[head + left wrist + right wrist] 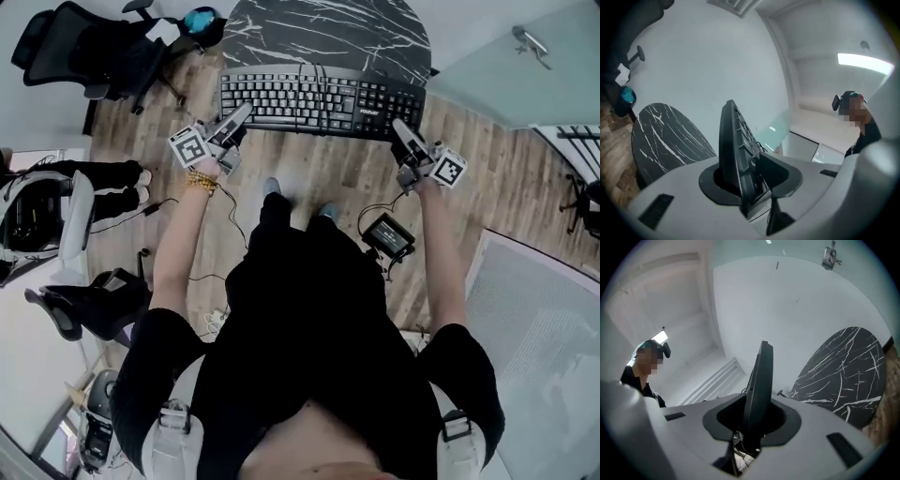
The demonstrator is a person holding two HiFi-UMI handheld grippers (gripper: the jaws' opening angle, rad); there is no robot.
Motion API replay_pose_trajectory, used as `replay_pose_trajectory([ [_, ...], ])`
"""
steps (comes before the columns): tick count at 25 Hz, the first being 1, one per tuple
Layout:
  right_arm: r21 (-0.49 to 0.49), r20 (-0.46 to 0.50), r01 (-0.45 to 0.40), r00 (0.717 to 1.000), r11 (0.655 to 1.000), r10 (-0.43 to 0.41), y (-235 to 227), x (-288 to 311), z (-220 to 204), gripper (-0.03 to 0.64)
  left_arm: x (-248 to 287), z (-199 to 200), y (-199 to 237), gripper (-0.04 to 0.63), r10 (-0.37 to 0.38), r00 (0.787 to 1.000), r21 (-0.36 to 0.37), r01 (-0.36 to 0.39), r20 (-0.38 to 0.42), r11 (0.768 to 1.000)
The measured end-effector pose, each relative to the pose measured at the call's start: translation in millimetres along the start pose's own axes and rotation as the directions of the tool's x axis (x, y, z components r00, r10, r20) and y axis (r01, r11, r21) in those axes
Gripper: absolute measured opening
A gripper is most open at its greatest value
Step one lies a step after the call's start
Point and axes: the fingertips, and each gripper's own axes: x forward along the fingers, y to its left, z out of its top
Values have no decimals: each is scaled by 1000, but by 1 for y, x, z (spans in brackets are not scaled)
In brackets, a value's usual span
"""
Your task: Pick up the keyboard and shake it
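Left gripper [241, 113] jaws clamped on the left end of the keyboard [319, 98]; right gripper [402, 127] jaws clamped on its right end. Keyboard held keys up over wood floor [309, 169], far edge overlapping black marble counter [319, 33].

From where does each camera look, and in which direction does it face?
Head view: on the person's head, facing steeply down at the keyboard held over the table edge; both arms, torso and feet show.
Left gripper view: on the left gripper, looking along its jaws, shut on the keyboard's end; the person's head shows at right.
Right gripper view: on the right gripper, same way; head at left.
All three share keyboard and table.
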Motion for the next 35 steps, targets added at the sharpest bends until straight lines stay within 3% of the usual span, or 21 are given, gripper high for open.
replay_pose_trajectory([
  [6, 72, 66, 36, 997, 997, -41, -17, 2, -7, 83, 2, 10, 16, 144, 70, 988, -101, -56, 140, 993],
  [9, 116, 79, 55, 995, 992, -65, -27, 9, -22, 81, 3, 26, 26, 130, 141, 937, -219, -71, 319, 973],
  [11, 155, 110, 72, 990, 985, -90, -34, 12, -30, 81, 6, 33, 31, 115, 162, 903, -281, -47, 399, 958],
  [14, 219, 199, 97, 970, 971, -142, -49, 7, -29, 78, 9, 27, 43, 101, 160, 902, -309, -31, 402, 951],
  [16, 258, 285, 106, 941, 960, -180, -56, 6, -22, 78, 7, 19, 53, 101, 170, 911, -313, -48, 375, 949],
  [17, 267, 324, 114, 925, 957, -200, -58, 7, -20, 81, 5, 17, 57, 100, 179, 907, -332, -46, 382, 942],
  [20, 259, 367, 168, 894, 951, -258, -59, 20, -25, 94, -10, 18, 77, 89, 238, 850, -418, -24, 470, 908],
  [22, 277, 391, 186, 874, 943, -288, -60, 26, -32, 94, -18, 19, 86, 86, 261, 829, -451, -11, 495, 892],
  [24, 293, 419, 204, 851, 934, -317, -62, 30, -37, 101, -20, 17, 87, 77, 246, 839, -456, 3, 485, 890],
  [26, 277, 408, 243, 846, 930, -343, -64, 41, -46, 126, -22, 14, 86, 75, 230, 852, -460, 15, 471, 888],
  [30, 299, 382, 274, 843, 914, -378, -66, 61, -67, 106, -30, 7, 101, 75, 272, 839, -514, 10, 471, 858],
  [35, 386, 437, 254, 796, 887, -418, -71, 72, -80, 87, -31, 2, 113, 75, 271, 850, -550, 26, 451, 835],
])
